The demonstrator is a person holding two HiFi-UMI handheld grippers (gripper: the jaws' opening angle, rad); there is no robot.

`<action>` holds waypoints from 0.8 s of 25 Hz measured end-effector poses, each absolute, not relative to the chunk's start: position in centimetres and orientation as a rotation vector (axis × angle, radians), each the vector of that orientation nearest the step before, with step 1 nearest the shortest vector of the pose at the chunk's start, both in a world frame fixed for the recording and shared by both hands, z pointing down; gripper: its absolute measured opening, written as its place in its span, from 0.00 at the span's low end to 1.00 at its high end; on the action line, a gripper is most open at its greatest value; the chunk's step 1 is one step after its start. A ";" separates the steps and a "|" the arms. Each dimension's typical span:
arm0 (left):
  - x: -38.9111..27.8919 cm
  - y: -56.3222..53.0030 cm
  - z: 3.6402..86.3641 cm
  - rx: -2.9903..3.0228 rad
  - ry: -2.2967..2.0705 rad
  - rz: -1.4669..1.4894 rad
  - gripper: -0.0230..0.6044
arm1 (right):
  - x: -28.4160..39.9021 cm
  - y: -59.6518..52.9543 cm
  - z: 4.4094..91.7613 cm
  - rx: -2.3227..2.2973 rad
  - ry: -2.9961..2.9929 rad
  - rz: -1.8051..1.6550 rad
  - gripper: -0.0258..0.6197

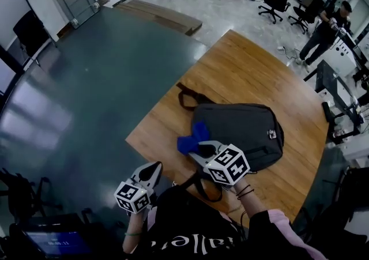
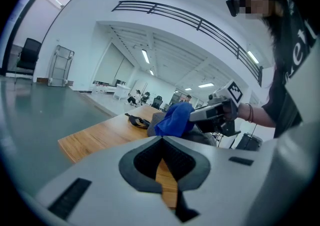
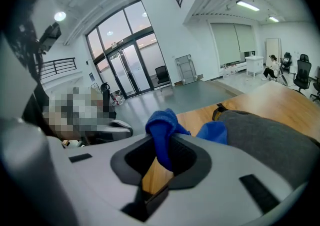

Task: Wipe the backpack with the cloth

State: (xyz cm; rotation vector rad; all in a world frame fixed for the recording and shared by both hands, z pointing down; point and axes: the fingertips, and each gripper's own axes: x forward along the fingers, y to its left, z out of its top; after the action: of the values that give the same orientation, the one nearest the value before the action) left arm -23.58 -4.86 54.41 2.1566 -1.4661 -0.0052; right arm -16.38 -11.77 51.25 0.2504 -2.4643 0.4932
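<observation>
One gripper works: our right gripper [image 1: 200,150] clamps the cloth [image 1: 192,139], loose end ahead to meet the backpack [image 1: 245,132]; our left gripper [image 1: 153,171] (closed, empty) hangs clear.

Dark grey backpack [image 1: 242,135] lying flat on wooden table, bunched blue cloth [image 1: 192,139] at its edge
</observation>
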 end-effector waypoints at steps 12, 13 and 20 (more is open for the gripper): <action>-17.5 -3.1 54.9 2.198 -1.430 0.044 0.04 | -8.9 -2.5 51.4 0.230 -2.531 0.611 0.12; -17.4 -3.1 54.8 2.203 -1.423 0.050 0.03 | -8.5 -2.2 51.3 0.242 -2.535 0.631 0.12; -16.3 -3.6 53.9 2.238 -1.380 0.069 0.04 | -6.3 -2.4 49.8 0.334 -2.553 0.685 0.12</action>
State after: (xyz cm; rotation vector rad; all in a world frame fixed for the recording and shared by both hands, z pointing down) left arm -16.30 -3.56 53.92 2.2377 -1.3797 0.0688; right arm -6.28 -2.40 49.79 0.3342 -2.5527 0.6852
